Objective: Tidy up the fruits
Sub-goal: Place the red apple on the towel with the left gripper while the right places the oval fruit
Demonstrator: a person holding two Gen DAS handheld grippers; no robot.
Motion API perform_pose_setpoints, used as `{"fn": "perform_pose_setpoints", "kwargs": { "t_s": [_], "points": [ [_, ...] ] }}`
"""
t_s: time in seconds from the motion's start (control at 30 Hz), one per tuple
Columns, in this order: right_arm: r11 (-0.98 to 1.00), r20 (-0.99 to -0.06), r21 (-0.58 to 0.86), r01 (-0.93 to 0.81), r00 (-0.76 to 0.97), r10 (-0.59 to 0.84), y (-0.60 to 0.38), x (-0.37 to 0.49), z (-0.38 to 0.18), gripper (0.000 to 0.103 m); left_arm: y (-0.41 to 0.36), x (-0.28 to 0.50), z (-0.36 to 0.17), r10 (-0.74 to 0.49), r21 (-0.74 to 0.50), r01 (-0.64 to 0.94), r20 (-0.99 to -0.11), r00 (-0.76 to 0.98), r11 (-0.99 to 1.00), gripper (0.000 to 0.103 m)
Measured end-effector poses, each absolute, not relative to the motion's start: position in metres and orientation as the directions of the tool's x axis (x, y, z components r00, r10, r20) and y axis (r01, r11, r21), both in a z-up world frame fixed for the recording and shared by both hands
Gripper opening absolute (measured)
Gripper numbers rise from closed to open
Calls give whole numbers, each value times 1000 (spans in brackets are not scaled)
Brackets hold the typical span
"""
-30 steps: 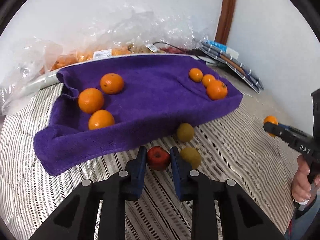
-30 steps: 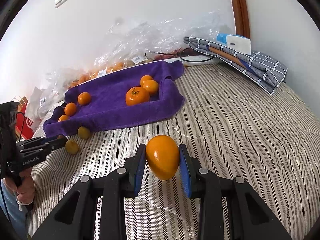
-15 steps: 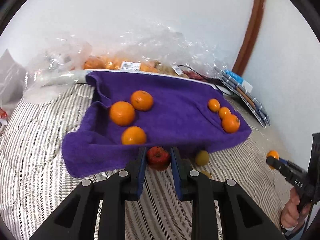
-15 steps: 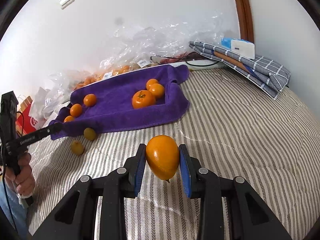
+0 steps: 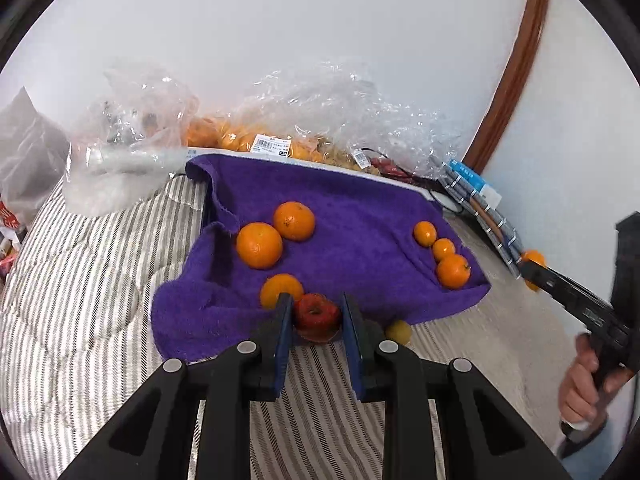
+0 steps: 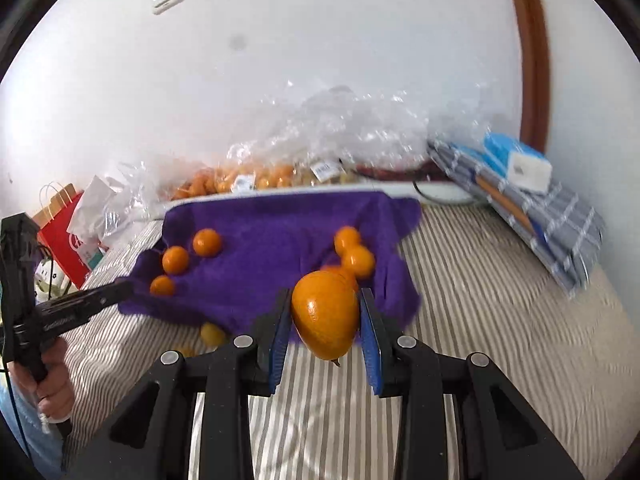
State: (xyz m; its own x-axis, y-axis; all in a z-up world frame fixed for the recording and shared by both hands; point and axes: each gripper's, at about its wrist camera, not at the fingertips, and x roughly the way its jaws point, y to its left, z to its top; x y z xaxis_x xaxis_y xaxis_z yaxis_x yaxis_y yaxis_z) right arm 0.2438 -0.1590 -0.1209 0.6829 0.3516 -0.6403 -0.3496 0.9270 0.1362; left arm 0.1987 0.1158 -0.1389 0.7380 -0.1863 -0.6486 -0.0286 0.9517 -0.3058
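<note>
Sorting is judged partly done: six oranges (image 5: 259, 245) are already grouped on the purple towel (image 5: 360, 216), an apple (image 5: 317, 312) is gripped by the left tongs (image 5: 316, 320), an orange (image 6: 325, 316) by the right tongs (image 6: 325, 324), while yellow fruit (image 5: 399, 332) at lower centre is left on the bed (image 5: 80, 280).

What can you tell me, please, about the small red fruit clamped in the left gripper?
The small red apple-like fruit is round, glossy and deep red, with a darker dimple on top facing the camera. The left gripper is shut on it, one blue pad pressing each side. It appears lifted clear of the striped bedding, at the near edge of the purple towel, just right of an orange. Its underside is hidden.
</note>
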Motion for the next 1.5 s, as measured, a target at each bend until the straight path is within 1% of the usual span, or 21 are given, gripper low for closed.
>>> {"fn": "perform_pose_setpoints", "kwargs": {
  "t_s": [0.07, 0.13, 0.2, 0.3, 0.53, 0.67, 0.83, 0.97, 1.13, 1.27, 1.43, 1.5],
  "points": [
    [924, -639, 134, -358, 682, 357, -154, 258, -117, 32, 118, 202, -128, -168, -278, -27, -651, 740, 960, 23],
    [918, -641, 137, -372, 674, 368, -148, 276, -115, 32, 117, 210, -113, -109, -208, -40, -658, 745, 977, 23],
    [915, -644, 134, -382, 668, 373, -141, 293, -114, 32, 118, 219, -106, -97, -195, -43, -655, 750, 980, 23],
    [905, -648, 145, -400, 653, 392, -132, 313, -116, 32, 119, 240, -105, -88, -202, -58, -644, 760, 978, 23],
    [886, -673, 167, -432, 607, 423, -117, 351, -138, 32, 118, 288, -136, -121, -258, -73, -661, 741, 963, 23],
    [877, -697, 207, -434, 563, 444, -117, 361, -161, 32, 114, 295, -153, -141, -272, -66, -671, 728, 960, 23],
    [877, -715, 191, -441, 550, 432, -113, 364, -173, 32, 109, 300, -167, -147, -254, -50, -697, 702, 966, 23],
    [868, -720, 224, -442, 525, 453, -113, 368, -180, 32, 113, 301, -173, -175, -292, -52, -695, 697, 955, 23],
    [873, -741, 177, -455, 522, 423, -105, 365, -188, 32, 115, 301, -178, -191, -312, -51, -693, 695, 949, 23],
    [873, -756, 124, -471, 525, 390, -94, 362, -192, 33, 110, 301, -179, -169, -280, -48, -697, 697, 959, 23],
    [876, -751, 109, -469, 539, 382, -95, 358, -191, 33, 106, 302, -180, -141, -251, -59, -705, 695, 966, 23],
    [879, -749, 108, -464, 543, 379, -96, 357, -189, 34, 104, 302, -181, -130, -242, -64, -704, 698, 968, 23]
  ]
}}
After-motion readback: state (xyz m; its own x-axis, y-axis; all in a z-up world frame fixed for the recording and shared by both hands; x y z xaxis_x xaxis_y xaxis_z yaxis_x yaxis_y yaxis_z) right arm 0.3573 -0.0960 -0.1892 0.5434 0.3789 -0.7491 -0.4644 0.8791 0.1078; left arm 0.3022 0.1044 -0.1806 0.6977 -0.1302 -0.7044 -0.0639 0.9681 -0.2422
